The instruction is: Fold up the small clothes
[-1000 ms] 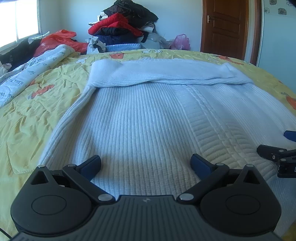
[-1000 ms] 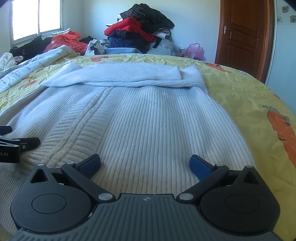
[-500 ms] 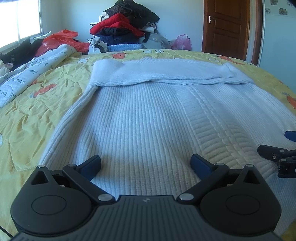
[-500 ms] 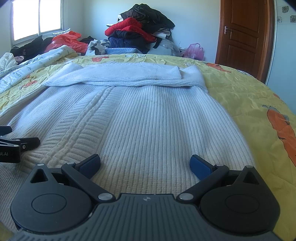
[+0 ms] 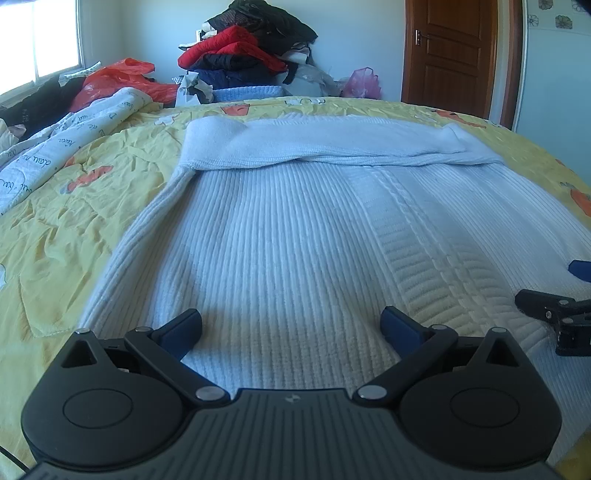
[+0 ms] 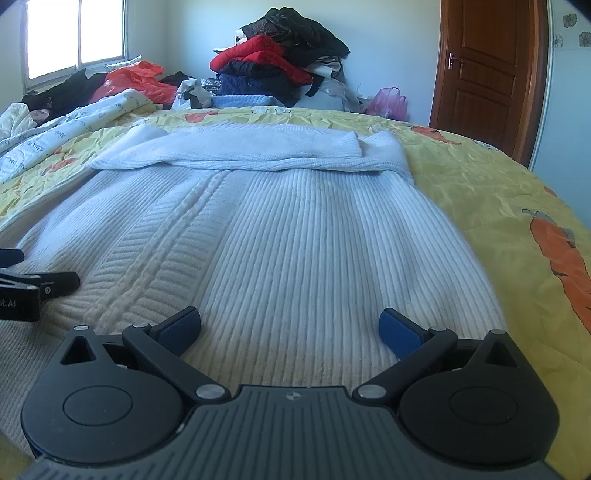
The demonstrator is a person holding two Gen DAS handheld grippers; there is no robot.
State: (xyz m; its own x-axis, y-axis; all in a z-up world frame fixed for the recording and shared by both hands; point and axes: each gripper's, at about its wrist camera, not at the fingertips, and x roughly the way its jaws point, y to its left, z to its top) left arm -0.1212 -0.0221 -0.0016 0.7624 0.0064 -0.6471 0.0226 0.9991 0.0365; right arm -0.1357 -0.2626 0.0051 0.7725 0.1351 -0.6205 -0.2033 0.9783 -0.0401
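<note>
I've got the white ribbed knit sweater [image 5: 295, 236] laid flat on the yellow carrot-print bedsheet [image 5: 74, 221], hem end nearest me, far end w/ both sleeves folded across the top. A cable-pattern strip runs lengthwise down the knit, right of centre in left wrist cam, left of centre in right wrist cam.

My left gripper [image 5: 291, 326] sits low over the near edge of the sweater, fingers spread wide apart, nothing between the blue pads [image 5: 184, 328]. My right gripper [image 6: 290, 326] is the same: fingers wide apart, blue pads [image 6: 400, 330] clear of any fabric fold, over the near right part of the sweater. Can't tell if either one's pads actually touch the knit.

Each cam catches the other gripper at its frame edge, so the two are side by side, near each other along the hem.

Bkgd: clothes pile [image 6: 280, 62] w/ red and black items behind the bed, printed white duvet [image 5: 62, 158] at left, orange plastic bag [image 6: 133, 79], pink bag [image 6: 388, 101], brown wooden door [image 6: 487, 74], window [image 6: 74, 33].
</note>
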